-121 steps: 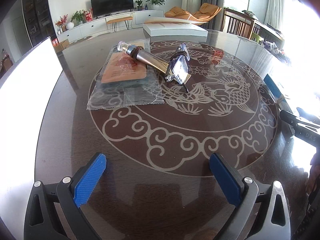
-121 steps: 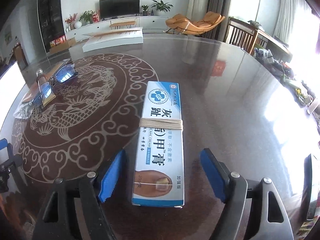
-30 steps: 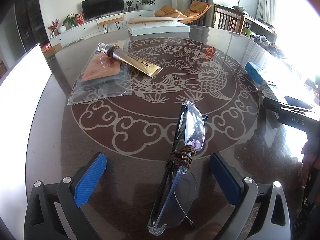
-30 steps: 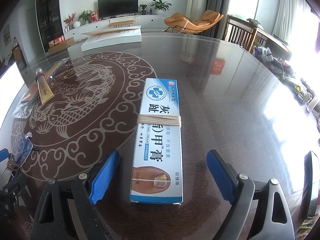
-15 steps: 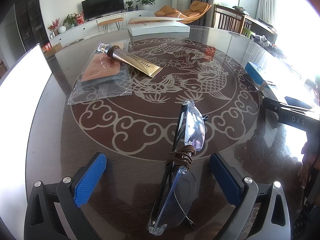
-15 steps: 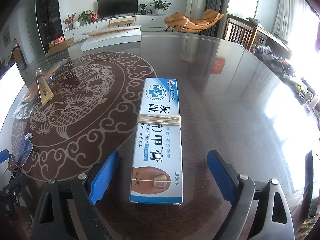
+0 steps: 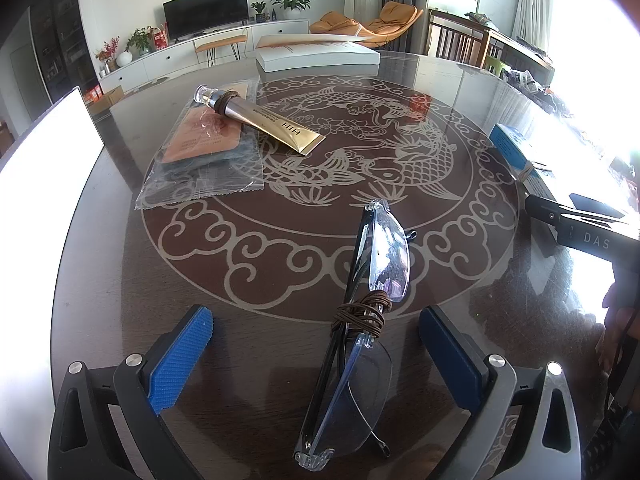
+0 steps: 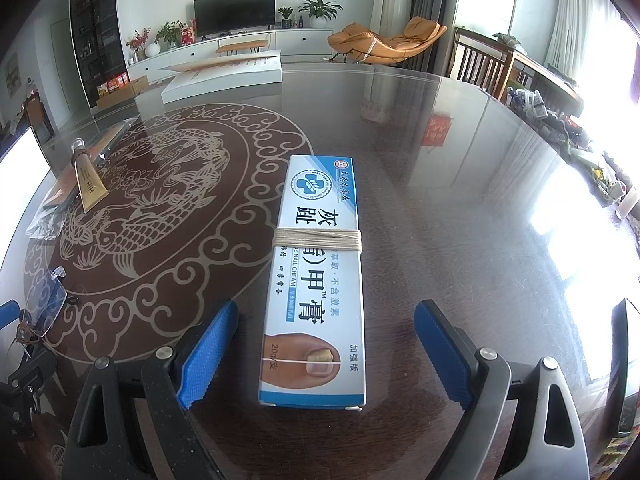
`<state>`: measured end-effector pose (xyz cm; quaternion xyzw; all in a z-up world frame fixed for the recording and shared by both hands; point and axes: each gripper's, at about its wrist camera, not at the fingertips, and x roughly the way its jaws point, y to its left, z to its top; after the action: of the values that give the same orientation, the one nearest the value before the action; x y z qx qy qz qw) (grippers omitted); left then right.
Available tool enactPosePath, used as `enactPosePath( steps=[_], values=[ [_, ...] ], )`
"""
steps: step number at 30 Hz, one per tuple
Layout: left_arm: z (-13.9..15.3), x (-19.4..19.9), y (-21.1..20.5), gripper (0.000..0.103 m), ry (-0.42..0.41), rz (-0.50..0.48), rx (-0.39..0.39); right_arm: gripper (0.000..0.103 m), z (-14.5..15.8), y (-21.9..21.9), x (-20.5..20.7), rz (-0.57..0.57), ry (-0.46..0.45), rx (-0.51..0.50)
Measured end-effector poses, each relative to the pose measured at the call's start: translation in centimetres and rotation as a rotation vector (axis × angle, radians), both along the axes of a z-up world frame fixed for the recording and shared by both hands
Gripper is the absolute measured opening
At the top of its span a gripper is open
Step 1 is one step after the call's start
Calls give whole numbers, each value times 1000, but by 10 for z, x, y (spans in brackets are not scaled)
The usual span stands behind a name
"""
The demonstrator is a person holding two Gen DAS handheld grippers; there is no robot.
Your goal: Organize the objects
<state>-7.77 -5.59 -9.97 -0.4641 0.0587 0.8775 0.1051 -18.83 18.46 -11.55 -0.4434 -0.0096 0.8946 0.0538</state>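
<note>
Folded clear glasses (image 7: 360, 320) bound with a brown cord lie on the dark glass table between the wide-apart blue pads of my left gripper (image 7: 320, 356), which is open and touches nothing. Farther back lie a gold tube (image 7: 260, 120) and a clear plastic packet (image 7: 200, 160). In the right wrist view a blue and white cream box (image 8: 318, 280), tied with pale string, lies lengthwise between the pads of my right gripper (image 8: 324, 354). That gripper is open, with gaps on both sides of the box. The glasses (image 8: 42, 308) and the gold tube (image 8: 88, 184) show at the left there.
A flat white box (image 7: 316, 56) sits at the table's far edge. A bright white panel (image 7: 36, 184) stands at the left. The right gripper's black body (image 7: 580, 228) and a hand (image 7: 620, 320) show at the right of the left wrist view. Chairs and a cluttered sideboard (image 8: 540, 96) stand beyond.
Four seconds ago the glasses lay on the gold tube far back; now they lie between my left pads. Over the last second nothing has moved in either view.
</note>
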Motion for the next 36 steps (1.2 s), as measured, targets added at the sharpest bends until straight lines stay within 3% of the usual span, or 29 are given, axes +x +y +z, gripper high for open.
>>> enactPosePath(
  steps=[18,21,24,27,31,33,34,36],
  values=[
    [-1,-2,1,103,-9,-4,-4,90,0,1,0,3,-3,-11],
    [2,-10,2,103,-88,-46,-20,90,5,12,1,29,-9,-115],
    [8,-11,1,103,-94,-94,-10,90,22,43,5,20,11,-357],
    [14,-12,9,103,-71,-140,-33,90,29,57,-4,-16,-63,-387],
    [12,-16,26,71,-76,-189,-70,90,21,36,-34,35,-255,-302],
    [17,-15,26,38,-67,-188,-45,87,14,19,-46,50,-292,-256],
    [19,-15,24,26,-63,-178,-34,80,12,12,-52,60,-303,-218],
    [22,-12,23,25,-38,-162,-39,41,11,-5,-58,87,-302,-129]
  ],
)
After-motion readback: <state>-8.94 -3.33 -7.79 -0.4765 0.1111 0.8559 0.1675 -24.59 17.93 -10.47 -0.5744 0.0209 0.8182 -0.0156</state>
